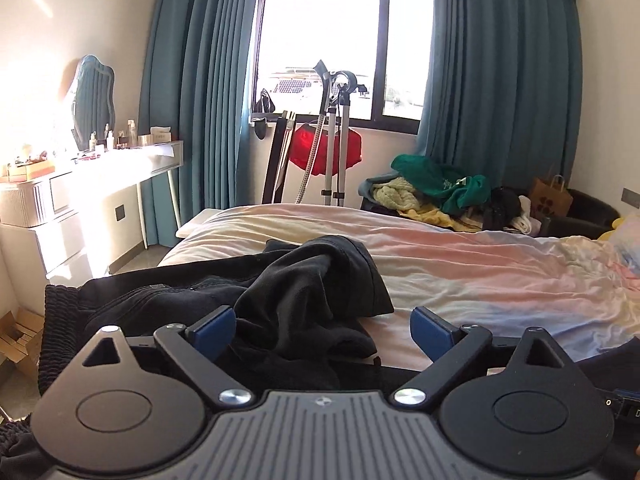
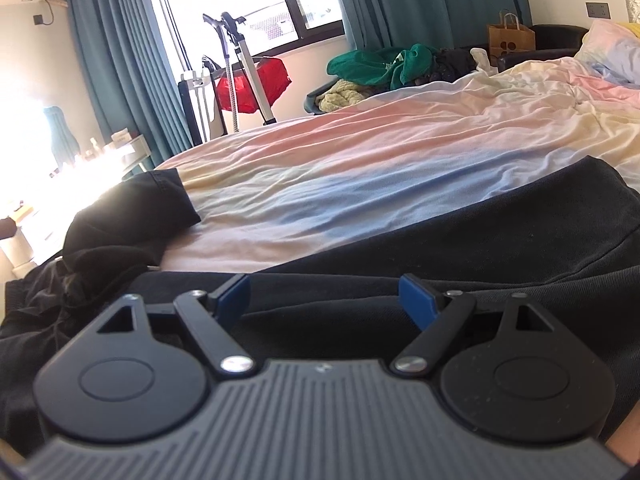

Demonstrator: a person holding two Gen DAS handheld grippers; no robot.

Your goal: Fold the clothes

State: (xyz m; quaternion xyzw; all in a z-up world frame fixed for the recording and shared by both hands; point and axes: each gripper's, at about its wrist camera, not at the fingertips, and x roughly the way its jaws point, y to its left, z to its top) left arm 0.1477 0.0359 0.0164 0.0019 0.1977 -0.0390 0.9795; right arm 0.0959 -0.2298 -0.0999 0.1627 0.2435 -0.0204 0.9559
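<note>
A black garment (image 1: 304, 280) lies crumpled on the near part of the bed, with a ribbed waistband at the left edge. My left gripper (image 1: 323, 326) is open, its blue pads apart just above the bunched black cloth. In the right wrist view the same black garment (image 2: 480, 248) spreads flat across the near bed, with a sleeve or leg end (image 2: 160, 200) at the left. My right gripper (image 2: 325, 300) is open and low over the flat black fabric, holding nothing.
The bed has a wrinkled pastel sheet (image 1: 480, 264). A pile of green and yellow clothes (image 1: 432, 188) sits on a chair beyond it. A garment steamer stand (image 1: 336, 140), red cloth, teal curtains and a white dressing table (image 1: 80, 188) stand at the far side.
</note>
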